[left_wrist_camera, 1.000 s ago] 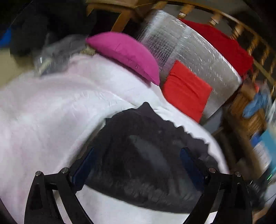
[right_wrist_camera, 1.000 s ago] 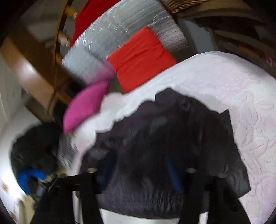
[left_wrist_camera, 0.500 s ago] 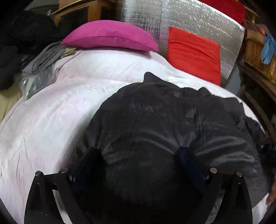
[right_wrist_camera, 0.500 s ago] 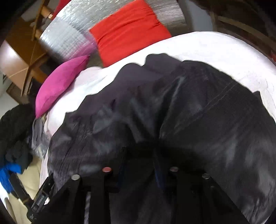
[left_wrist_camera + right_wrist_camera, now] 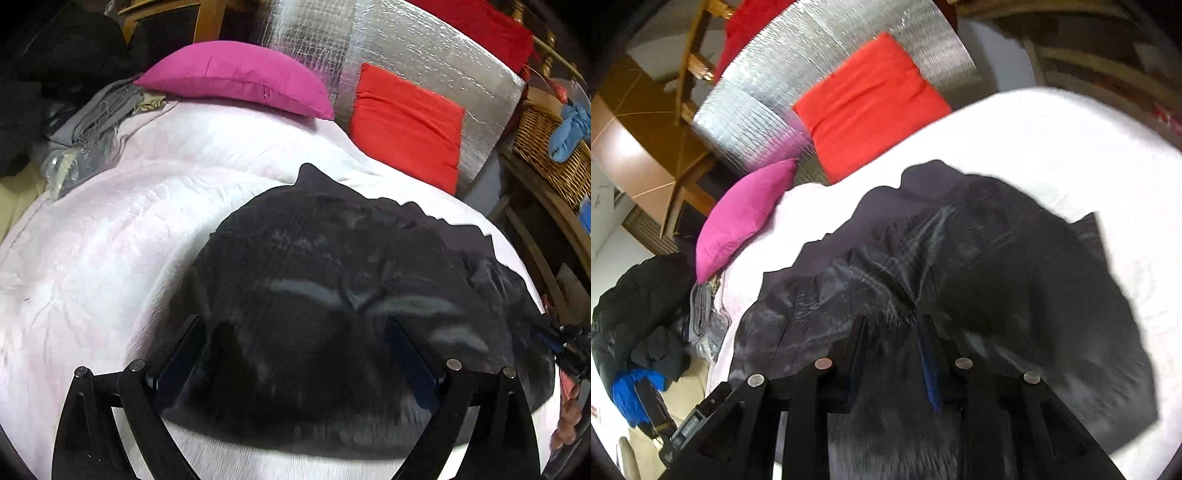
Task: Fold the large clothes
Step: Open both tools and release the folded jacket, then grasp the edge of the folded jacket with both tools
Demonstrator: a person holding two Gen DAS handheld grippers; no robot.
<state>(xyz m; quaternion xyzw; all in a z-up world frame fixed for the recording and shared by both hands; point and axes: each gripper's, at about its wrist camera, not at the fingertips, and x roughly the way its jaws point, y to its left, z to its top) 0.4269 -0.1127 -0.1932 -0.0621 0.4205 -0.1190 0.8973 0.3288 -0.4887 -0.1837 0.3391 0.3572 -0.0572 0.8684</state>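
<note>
No legible text or labels.

Bare white bedcover [image 5: 92, 258] at your frame's left gives room. Upper frame, the pink pillow [image 5: 236, 75] and red cushion [image 5: 406, 122] block; the right edge looks cluttered, perhaps.

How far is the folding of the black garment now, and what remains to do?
Done: the black garment lies on the white bed cover, partly gathered. In hand: the right tongs look narrowed onto a ridge of its cloth, while the left tongs stand wide open over it. Left: the edges are uneven and wrinkled, so no neat fold shows yet; smoothing and folding probably remain.
</note>
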